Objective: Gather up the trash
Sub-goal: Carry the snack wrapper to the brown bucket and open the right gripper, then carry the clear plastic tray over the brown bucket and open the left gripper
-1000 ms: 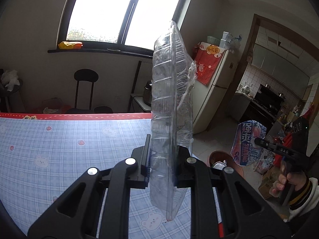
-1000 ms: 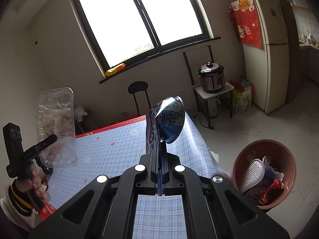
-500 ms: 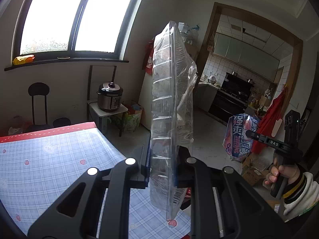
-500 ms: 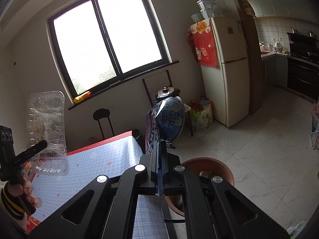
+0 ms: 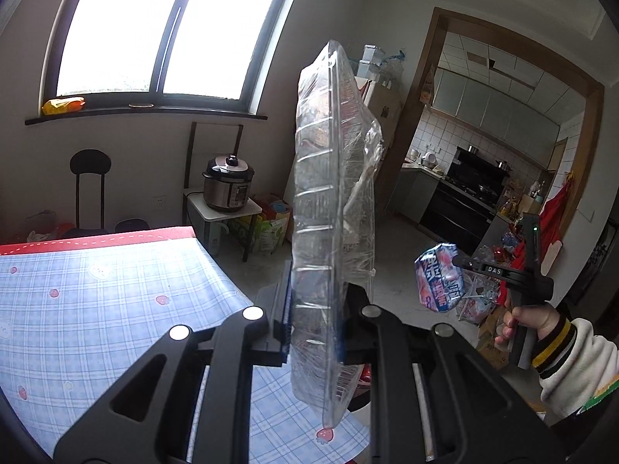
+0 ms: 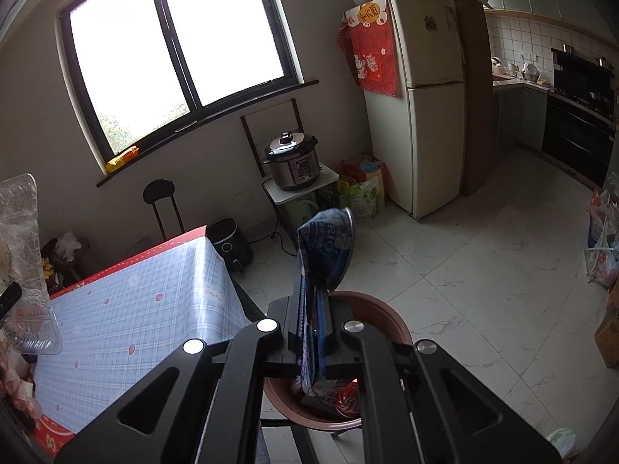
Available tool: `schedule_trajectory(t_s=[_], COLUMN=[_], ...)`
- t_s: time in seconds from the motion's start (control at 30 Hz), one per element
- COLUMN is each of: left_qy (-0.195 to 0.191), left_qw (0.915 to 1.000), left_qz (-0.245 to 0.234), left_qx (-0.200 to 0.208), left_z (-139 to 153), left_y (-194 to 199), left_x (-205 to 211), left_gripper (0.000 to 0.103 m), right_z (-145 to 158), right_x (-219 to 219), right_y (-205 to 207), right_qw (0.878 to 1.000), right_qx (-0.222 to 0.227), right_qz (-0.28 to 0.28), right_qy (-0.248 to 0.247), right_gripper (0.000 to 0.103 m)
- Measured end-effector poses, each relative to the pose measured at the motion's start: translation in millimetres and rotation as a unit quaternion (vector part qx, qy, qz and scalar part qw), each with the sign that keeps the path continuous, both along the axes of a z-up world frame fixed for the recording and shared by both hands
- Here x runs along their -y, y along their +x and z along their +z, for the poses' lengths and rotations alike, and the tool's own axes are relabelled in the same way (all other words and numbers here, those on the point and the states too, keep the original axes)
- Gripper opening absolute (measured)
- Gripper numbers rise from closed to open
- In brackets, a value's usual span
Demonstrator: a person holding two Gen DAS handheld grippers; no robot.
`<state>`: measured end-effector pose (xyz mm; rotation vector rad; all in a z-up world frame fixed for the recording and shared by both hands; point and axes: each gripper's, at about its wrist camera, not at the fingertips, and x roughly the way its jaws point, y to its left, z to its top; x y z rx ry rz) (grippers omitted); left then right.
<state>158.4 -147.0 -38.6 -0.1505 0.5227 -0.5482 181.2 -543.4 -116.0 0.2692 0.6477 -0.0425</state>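
My left gripper [image 5: 312, 321] is shut on a clear plastic food tray [image 5: 332, 208], held upright on edge above the table corner. The tray also shows at the left edge of the right wrist view [image 6: 23, 263]. My right gripper [image 6: 314, 332] is shut on a crumpled blue snack wrapper [image 6: 327, 249] and holds it over a brown round bin [image 6: 387, 317] on the floor with trash inside. The right gripper [image 5: 464, 266] and the wrapper [image 5: 439, 282] also show in the left wrist view.
A table with a blue checked cloth [image 5: 96, 301] lies at the left; its corner is next to the bin. A pressure cooker [image 6: 294, 162] stands on a small stand by the wall. A fridge [image 6: 425, 108], a black stool [image 6: 162, 205] and floor bags [image 6: 603, 247] stand around.
Both grippers have swung right, away from the table toward the floor. The right gripper with the wrapper now hangs directly over the brown bin. Both grips are unchanged.
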Motion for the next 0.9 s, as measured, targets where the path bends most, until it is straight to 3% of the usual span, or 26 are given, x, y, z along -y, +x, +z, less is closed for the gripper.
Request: schedule_trajectory(t_s=[0.07,0.2,0.3,0.37,0.47,0.67,0.9], left_qy=[0.0,0.0,0.001,0.0,0.0,-0.005,-0.017], left_qw=[0.9999,0.9996,0.9997,0.9998,1.0,0.9994,0.9955], left_qz=[0.013,0.027,0.026,0.022,0.008,-0.034,-0.093], left_qx=[0.0,0.0,0.002,0.002,0.003,0.007,0.009], left_z=[0.9,2.1,2.7,4.8,6.2,10.1,8.8], left_y=[-2.2,-6.3,-9.8,-9.4,-7.9,4.7,24.0], left_x=[-7.6,-18.8,-21.5,-20.2,-14.8,10.6,70.9], left_gripper=[0.02,0.02,0.02,0.02,0.02,0.02,0.02], right_z=[-1.8,1.6,11.1,19.6,34.3,58.2,66.7], right_x=[-2.3,-10.2,-15.1,-19.2,-21.6,-15.1,14.6], right_y=[4.0,6.0,1.0,-4.3,-16.3,-43.9,-83.7], right_qw=[1.0,1.0,1.0,1.0,0.999,0.997,0.994], right_qx=[0.002,0.004,0.015,0.022,0.034,0.041,0.037], right_qz=[0.005,0.008,0.006,0.0,-0.012,-0.045,-0.091], right_qy=[0.006,0.005,0.002,-0.006,-0.017,-0.038,-0.057], right_gripper=[0.037,0.042,0.062,0.08,0.096,0.097,0.097])
